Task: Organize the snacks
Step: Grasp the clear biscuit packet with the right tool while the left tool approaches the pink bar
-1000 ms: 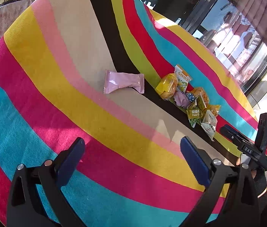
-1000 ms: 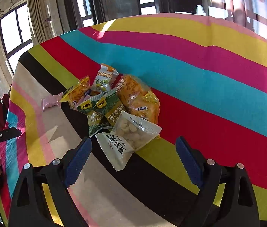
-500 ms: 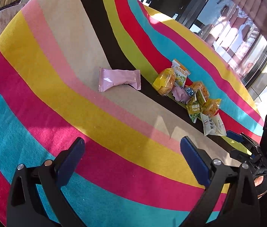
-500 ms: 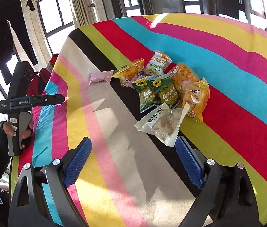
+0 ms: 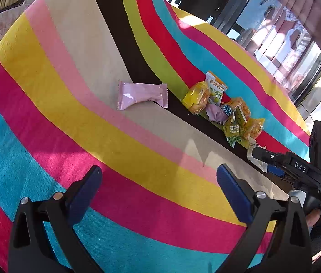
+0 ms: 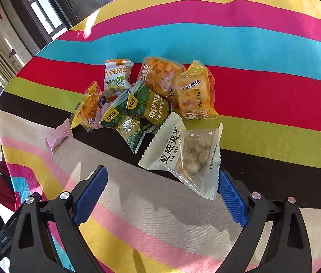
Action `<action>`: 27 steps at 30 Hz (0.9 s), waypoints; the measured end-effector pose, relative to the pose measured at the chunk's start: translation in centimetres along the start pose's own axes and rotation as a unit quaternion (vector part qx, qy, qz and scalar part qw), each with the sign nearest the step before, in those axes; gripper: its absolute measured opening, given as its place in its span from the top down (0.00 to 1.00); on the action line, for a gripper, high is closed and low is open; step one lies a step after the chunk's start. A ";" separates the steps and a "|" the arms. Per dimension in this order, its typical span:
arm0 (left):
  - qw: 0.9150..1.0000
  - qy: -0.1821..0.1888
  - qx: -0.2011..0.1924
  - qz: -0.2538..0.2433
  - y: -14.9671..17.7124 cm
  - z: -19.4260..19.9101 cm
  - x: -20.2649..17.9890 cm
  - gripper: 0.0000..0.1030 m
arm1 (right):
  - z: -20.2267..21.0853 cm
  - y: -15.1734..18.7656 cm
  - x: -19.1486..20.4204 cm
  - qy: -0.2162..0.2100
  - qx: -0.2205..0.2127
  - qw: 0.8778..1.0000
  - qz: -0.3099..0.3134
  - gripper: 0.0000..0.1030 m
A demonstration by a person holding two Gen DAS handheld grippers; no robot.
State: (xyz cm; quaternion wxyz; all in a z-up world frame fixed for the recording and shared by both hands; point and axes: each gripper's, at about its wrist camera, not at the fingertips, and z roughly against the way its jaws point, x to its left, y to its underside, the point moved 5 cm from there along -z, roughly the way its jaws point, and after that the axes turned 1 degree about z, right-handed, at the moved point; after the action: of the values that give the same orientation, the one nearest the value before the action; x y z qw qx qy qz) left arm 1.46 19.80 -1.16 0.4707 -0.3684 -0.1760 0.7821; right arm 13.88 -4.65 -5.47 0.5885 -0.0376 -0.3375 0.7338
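A pile of snack packets lies on a striped tablecloth point(image 6: 262, 41). In the right wrist view the nearest is a white nut packet point(image 6: 183, 157), with two green pea packets point(image 6: 151, 107) and orange bread packets point(image 6: 194, 93) behind it. My right gripper point(image 6: 160, 200) is open, just short of the white packet. A pink packet point(image 5: 141, 93) lies apart from the pile point(image 5: 224, 111) in the left wrist view. My left gripper point(image 5: 160, 191) is open and empty, well short of it. The right gripper's body point(image 5: 297, 170) shows there at the right.
Windows and curtains point(image 6: 3, 52) stand beyond the table's far edge. A glass door point(image 5: 285, 29) is at the back right in the left wrist view. A dark red bag point(image 6: 3, 188) sits off the table at the left.
My right gripper has swung back toward the pile and come close to the white nut packet. My left gripper has shifted only slightly. Both stay open.
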 end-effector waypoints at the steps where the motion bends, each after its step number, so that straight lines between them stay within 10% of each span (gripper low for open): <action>1: 1.000 0.002 0.000 -0.001 0.0 0.0 0.0 0.02 | -0.6 -0.4 0.5 0.016 0.006 1.000 -0.010 0.11; 6: 1.000 0.012 -0.003 -0.002 0.1 0.3 -0.1 0.02 | -3.0 -1.6 1.2 0.110 0.012 0.993 -0.044 0.13; 8: 1.000 0.016 -0.004 -0.004 0.1 0.3 -0.1 0.02 | -2.8 -1.4 1.5 0.143 -0.009 0.990 -0.012 0.36; 12: 1.000 0.021 -0.006 -0.004 0.1 0.5 -0.2 0.02 | 0.0 1.7 0.9 0.091 -0.039 0.994 0.035 0.61; 16: 1.000 0.020 -0.001 -0.007 0.0 0.2 -0.3 0.02 | 5.0 6.6 -1.4 -0.008 -0.066 0.996 0.059 0.61; 27: 1.000 0.013 0.009 -0.009 -0.1 -0.2 -0.3 0.02 | 10.7 10.2 -8.0 -0.053 -0.107 0.992 -0.025 0.61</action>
State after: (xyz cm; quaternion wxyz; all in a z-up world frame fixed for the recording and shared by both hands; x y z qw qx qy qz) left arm 1.77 19.55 -1.16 0.4833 -0.3730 -0.1661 0.7744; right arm 2.93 -17.39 -5.51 0.5807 -0.0528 -0.4458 0.6791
